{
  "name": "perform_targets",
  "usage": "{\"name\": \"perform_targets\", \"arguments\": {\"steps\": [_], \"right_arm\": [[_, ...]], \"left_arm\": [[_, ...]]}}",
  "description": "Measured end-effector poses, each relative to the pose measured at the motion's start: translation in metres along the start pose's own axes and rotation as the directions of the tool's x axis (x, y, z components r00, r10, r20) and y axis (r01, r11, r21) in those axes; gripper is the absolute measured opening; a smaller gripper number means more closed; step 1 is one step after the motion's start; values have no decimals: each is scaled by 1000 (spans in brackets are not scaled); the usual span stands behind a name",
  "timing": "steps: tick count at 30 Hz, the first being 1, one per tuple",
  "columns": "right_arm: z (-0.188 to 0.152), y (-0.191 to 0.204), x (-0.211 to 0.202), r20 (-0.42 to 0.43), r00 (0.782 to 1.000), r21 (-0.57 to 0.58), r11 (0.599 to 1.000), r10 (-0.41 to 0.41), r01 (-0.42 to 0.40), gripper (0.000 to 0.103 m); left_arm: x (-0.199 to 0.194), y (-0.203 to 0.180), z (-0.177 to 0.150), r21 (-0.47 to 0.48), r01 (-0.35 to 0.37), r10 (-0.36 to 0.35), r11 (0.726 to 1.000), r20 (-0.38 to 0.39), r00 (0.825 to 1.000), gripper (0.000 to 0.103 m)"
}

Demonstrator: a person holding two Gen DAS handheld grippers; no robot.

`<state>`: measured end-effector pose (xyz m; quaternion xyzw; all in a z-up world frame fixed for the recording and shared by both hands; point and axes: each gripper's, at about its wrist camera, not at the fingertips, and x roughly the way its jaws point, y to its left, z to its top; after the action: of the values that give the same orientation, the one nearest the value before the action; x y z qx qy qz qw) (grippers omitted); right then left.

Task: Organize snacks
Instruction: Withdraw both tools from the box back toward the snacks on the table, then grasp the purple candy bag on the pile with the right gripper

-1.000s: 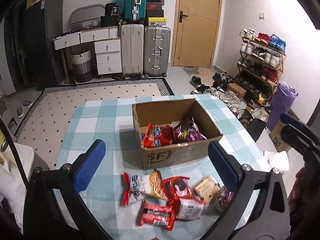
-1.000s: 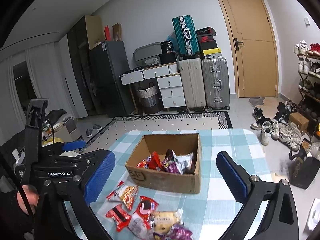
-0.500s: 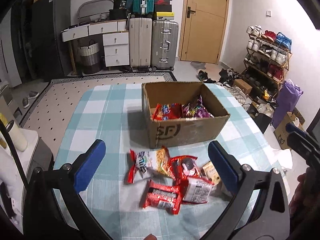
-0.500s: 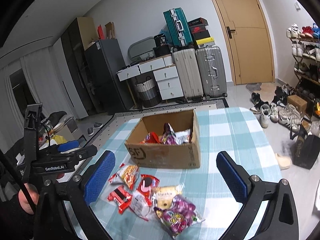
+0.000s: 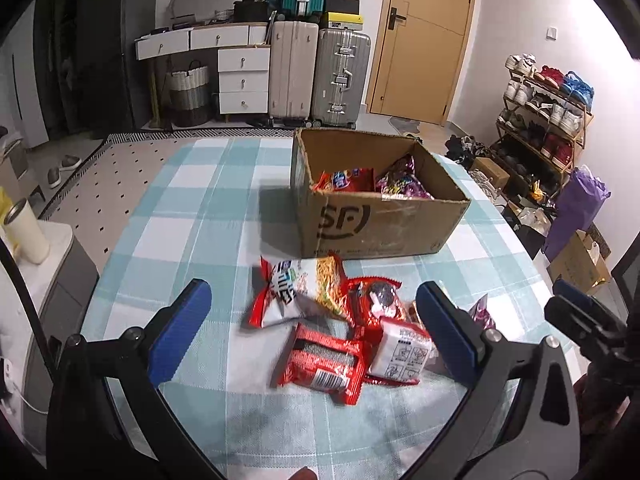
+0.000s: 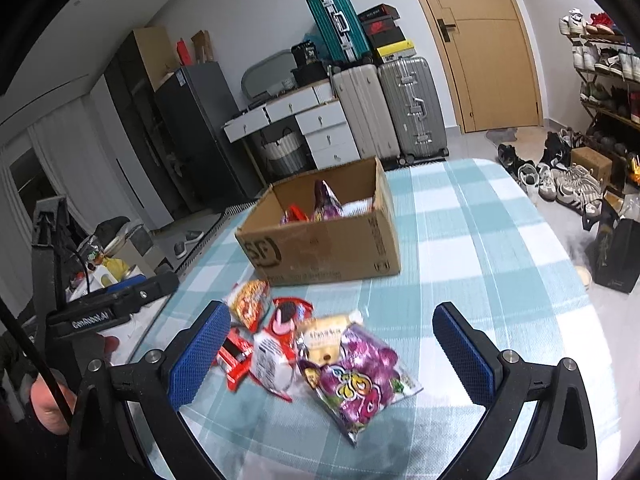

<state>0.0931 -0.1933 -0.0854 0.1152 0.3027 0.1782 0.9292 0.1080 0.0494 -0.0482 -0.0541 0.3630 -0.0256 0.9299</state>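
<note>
A cardboard box [image 5: 384, 224] [image 6: 324, 248] stands on the checked table and holds red and purple snack packets. Before it lies a loose pile: a red bar packet [image 5: 324, 362], a white packet [image 5: 402, 350], a red-and-white bag [image 5: 280, 292], a red cookie packet [image 5: 376, 296]. In the right wrist view a purple candy bag [image 6: 356, 380] lies nearest, with a beige packet [image 6: 326, 334] behind it. My left gripper [image 5: 312, 324] hovers open over the pile, holding nothing. My right gripper [image 6: 332, 348] is open above the purple bag, also holding nothing.
The table [image 5: 192, 208] has a light blue checked cloth. Suitcases [image 5: 316, 72], white drawers [image 5: 242, 80] and a door [image 5: 424, 36] are at the back. A shoe rack [image 5: 548, 120] and bags stand at the right. A hand [image 6: 48, 400] holds the left gripper.
Both grippers have dropped lower and closer to the snack pile; the box now looks nearer and larger. Both stay open and hold nothing.
</note>
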Motion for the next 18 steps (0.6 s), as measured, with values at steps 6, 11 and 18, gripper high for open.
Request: {"name": "perform_targets", "arguments": {"steps": [6, 11, 18], "right_arm": [[-16, -4, 17, -54, 998, -20, 999, -27, 26, 103], [-30, -8, 31, -99, 995, -31, 999, -31, 29, 103], [-44, -11, 45, -143, 989, -39, 999, -35, 29, 103]], "left_arm": [[8, 8, -20, -23, -5, 5, 1000, -24, 1000, 102], [21, 17, -32, -41, -9, 6, 999, -53, 999, 102], [34, 19, -49, -48, 1, -5, 999, -88, 996, 102]]}}
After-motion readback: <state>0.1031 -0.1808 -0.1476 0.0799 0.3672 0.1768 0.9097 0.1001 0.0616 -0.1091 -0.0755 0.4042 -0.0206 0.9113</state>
